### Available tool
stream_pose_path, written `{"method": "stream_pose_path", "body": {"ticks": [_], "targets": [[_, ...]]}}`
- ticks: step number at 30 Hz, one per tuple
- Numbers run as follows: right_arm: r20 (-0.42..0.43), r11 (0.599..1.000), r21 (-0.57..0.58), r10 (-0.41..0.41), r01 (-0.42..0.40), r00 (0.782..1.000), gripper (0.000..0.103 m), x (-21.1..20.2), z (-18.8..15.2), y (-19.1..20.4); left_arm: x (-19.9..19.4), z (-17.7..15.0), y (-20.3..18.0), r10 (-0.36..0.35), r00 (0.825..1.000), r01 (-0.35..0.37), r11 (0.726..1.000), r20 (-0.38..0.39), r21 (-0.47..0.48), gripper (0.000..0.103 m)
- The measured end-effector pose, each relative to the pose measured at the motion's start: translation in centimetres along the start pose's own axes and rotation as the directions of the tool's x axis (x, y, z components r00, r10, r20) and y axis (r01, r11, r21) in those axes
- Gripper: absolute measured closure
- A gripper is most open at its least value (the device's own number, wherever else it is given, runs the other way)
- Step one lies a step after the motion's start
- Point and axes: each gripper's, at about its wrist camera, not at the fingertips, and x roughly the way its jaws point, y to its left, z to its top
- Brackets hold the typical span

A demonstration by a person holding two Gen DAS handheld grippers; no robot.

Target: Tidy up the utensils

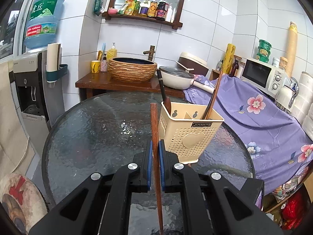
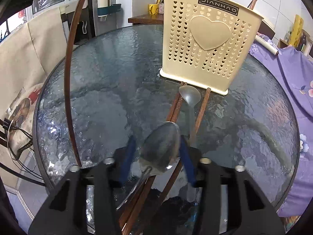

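Observation:
My left gripper (image 1: 156, 146) is shut on a brown wooden chopstick (image 1: 154, 125) that points up beside the cream utensil holder (image 1: 191, 135). The holder holds a dark-handled utensil (image 1: 162, 86) and brown chopsticks (image 1: 215, 90). In the right wrist view, a metal spoon (image 2: 162, 150) lies bowl up between the fingers of my right gripper (image 2: 157, 139). Its rim meets the right pad, and a gap shows at the left pad. More brown chopsticks (image 2: 174, 107) and a translucent grey spoon (image 2: 189, 98) lie on the glass before the holder (image 2: 205, 58). The held chopstick (image 2: 68, 78) arcs along the left.
The round textured glass table (image 1: 88, 127) carries everything. Behind it stand a wooden counter with a woven basin (image 1: 133, 69), a white pan (image 1: 176, 76) and a water dispenser (image 1: 29, 82). A purple flowered cloth (image 1: 254, 117) covers the right side, with a microwave (image 1: 260, 74) on it.

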Motion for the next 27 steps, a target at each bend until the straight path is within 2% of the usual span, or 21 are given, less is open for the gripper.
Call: {"method": "stream_pose_path", "body": {"ticks": [3, 7, 10, 14, 15, 16, 18, 22, 27], "targets": [[0.011, 1.000, -0.006, -0.001, 0.001, 1.000, 0.081, -0.1, 0.1, -0.1, 0.0, 0.0, 0.0, -0.003, 1.000, 0.003, 1.000, 0.000, 0.000, 0.096], [0.025, 1.000, 0.001, 0.024, -0.024, 0.999, 0.089, -0.3, 0.5, -1.0, 0.1, 0.0, -0.3, -0.007, 1.000, 0.007, 1.000, 0.000, 0.002, 0.096], [0.039, 0.999, 0.001, 0.051, -0.051, 0.998, 0.092, -0.4, 0.8, -1.5, 0.1, 0.0, -0.3, -0.008, 1.000, 0.008, 1.000, 0.001, 0.001, 0.096], [0.032, 0.997, 0.023, 0.077, -0.078, 0.997, 0.092, -0.2, 1.0, -2.6, 0.1, 0.0, -0.3, -0.007, 1.000, 0.007, 1.000, 0.000, 0.003, 0.096], [0.041, 0.995, 0.047, 0.082, -0.084, 0.996, 0.088, -0.4, 1.1, -3.0, 0.1, 0.0, -0.2, -0.007, 1.000, 0.007, 1.000, 0.000, 0.003, 0.096], [0.047, 0.995, 0.053, 0.081, -0.083, 0.996, 0.076, -1.0, 0.8, -3.2, 0.1, 0.0, -0.2, -0.006, 1.000, 0.006, 1.000, 0.000, 0.002, 0.096], [0.069, 0.995, 0.046, 0.087, -0.090, 0.994, 0.060, -1.6, 0.7, -2.7, 0.1, 0.0, -0.2, -0.005, 1.000, 0.005, 1.000, 0.000, -0.001, 0.096], [0.050, 0.989, 0.004, 0.145, -0.145, 0.988, 0.057, -1.8, 0.3, -0.7, -0.1, -0.1, 0.1, 0.001, 1.000, -0.001, 1.000, 0.003, -0.012, 0.096], [0.058, 0.990, 0.008, 0.139, -0.140, 0.989, 0.057, -0.9, 0.4, -0.2, -0.4, -0.2, 0.4, -0.003, 1.000, 0.004, 1.000, 0.004, -0.014, 0.096]]}}
